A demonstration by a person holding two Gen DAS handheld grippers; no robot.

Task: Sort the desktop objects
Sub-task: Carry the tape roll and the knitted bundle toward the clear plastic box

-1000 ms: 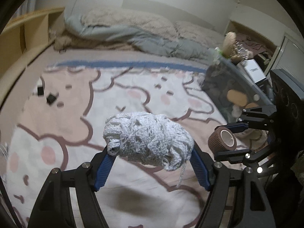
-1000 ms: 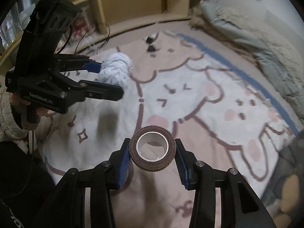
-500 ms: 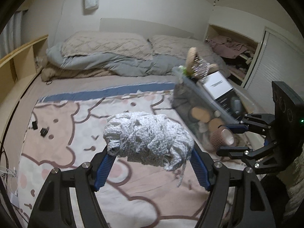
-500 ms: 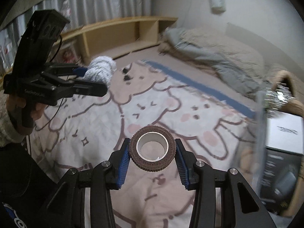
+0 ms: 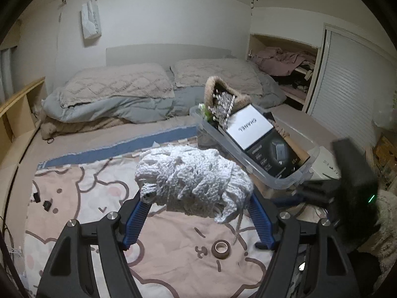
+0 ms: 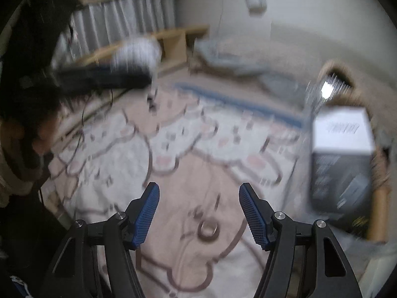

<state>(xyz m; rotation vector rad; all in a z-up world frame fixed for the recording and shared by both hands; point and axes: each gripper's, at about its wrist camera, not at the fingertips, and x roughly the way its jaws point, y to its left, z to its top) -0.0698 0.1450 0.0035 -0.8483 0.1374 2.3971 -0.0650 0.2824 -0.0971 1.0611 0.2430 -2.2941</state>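
My left gripper (image 5: 198,206) is shut on a ball of white yarn (image 5: 193,176) and holds it above the bear-print blanket (image 5: 99,198). The yarn also shows blurred in the right wrist view (image 6: 136,52). My right gripper (image 6: 199,213) is open and empty. The brown tape roll (image 6: 208,227) lies on the blanket just beyond its fingers, and it shows in the left wrist view (image 5: 221,248) too. A clear plastic bin (image 5: 278,181) stands to the right, holding a white and black box (image 5: 258,134).
A furry basket (image 5: 220,92) with shiny items sits at the bin's far end. Pillows and a grey duvet (image 5: 119,104) lie at the back. Small dark clips (image 5: 42,201) lie at the blanket's left. A wooden shelf (image 5: 15,114) runs along the left.
The right gripper opened and the brown tape roll now lies on the blanket. Both grippers swung toward the bin; the right view is blurred by motion. The left still holds the yarn.
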